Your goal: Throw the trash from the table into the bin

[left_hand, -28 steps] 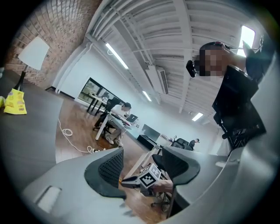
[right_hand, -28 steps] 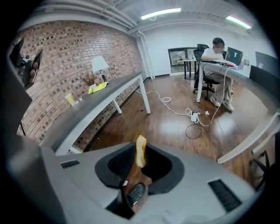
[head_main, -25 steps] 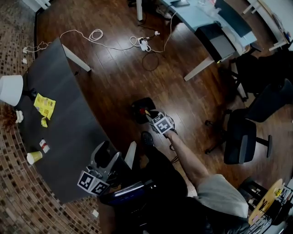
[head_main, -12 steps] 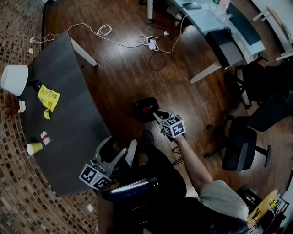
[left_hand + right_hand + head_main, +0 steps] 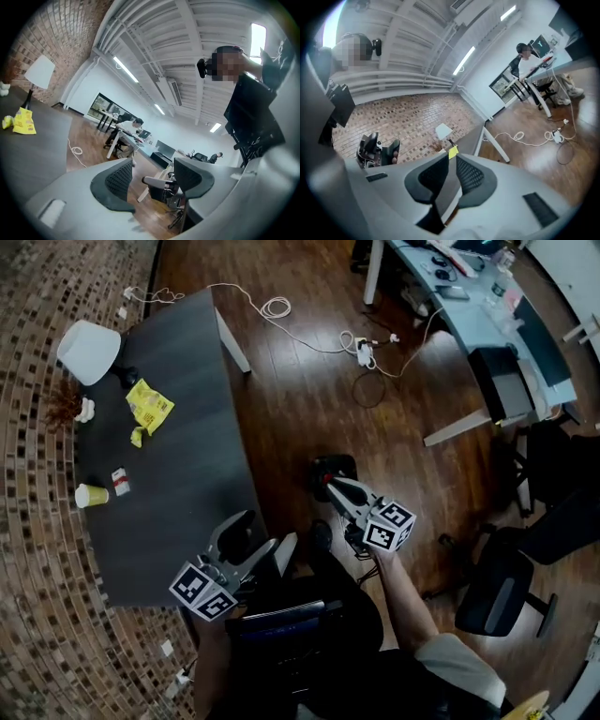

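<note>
Right gripper [image 5: 332, 483] has lifted from the bin [image 5: 339, 463], its jaws just closing to a slit with nothing between them. The bin stands on the floor at center, at 11 o'clock from the gripper's cube. Left gripper [image 5: 257, 542], at 7 o'clock, gapes empty beside the table [image 5: 187, 493]. On the table, toward 10 o'clock, lie a yellow wrapper [image 5: 148, 409], a packet [image 5: 120, 482] and a cup [image 5: 91, 495].
</note>
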A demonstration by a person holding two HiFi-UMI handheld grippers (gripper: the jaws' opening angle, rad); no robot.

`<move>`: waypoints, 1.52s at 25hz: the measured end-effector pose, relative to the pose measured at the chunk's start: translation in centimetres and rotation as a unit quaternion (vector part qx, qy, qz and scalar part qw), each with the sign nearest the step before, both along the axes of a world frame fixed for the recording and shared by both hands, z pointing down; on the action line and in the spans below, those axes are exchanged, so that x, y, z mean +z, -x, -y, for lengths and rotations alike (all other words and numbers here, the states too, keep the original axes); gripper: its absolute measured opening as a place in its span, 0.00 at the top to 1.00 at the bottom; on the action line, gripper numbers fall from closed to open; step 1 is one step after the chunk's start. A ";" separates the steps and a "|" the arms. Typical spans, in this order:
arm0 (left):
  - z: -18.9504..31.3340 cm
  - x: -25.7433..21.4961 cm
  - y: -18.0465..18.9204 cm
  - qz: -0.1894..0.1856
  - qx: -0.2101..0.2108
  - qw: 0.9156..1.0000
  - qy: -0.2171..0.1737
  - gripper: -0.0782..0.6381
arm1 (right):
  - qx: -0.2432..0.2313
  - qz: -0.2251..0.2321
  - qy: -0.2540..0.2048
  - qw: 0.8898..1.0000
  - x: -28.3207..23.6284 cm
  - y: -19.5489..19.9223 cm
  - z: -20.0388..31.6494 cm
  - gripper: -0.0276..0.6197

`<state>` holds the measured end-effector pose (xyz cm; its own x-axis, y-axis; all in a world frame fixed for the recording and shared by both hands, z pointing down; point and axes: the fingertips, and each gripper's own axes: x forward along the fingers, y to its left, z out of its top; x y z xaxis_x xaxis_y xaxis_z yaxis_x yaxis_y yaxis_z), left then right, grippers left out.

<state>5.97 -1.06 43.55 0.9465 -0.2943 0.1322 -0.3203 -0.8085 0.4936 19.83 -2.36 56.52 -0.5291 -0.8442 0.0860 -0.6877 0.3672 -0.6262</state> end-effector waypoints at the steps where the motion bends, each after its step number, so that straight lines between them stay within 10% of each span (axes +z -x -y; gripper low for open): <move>1: 0.0 -0.2 0.7 0.000 -0.009 1.000 -0.005 0.51 | -0.012 0.000 -0.013 1.000 -1.1 0.9 0.2 0.89; 13: 0.5 -2.0 7.8 0.001 -0.106 0.993 -0.047 0.51 | -0.149 -0.015 -0.109 0.983 -8.9 10.4 0.2 0.88; 26: 3.8 -0.4 21.8 -0.050 -0.176 0.983 -0.026 0.51 | -0.209 -0.122 -0.085 0.967 -7.7 22.1 1.9 0.83; 31: 6.0 1.4 30.8 -0.075 -0.209 0.975 -0.008 0.51 | -0.250 -0.220 -0.041 0.942 -4.7 32.0 6.3 0.79; 34: 7.1 2.8 37.0 -0.092 -0.235 0.968 0.002 0.51 | -0.281 -0.288 -0.016 0.915 -1.4 39.2 10.0 0.47; 38: 7.9 4.2 44.4 -0.109 -0.272 0.956 0.008 0.51 | -0.310 -0.357 0.013 0.881 2.9 48.0 15.2 0.45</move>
<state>-38.44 -8.94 47.77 0.6598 -0.7503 -0.0419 -0.5797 -0.5437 0.6069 -28.17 -17.57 59.45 -0.6914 -0.4040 0.5989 -0.5818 0.8029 -0.1301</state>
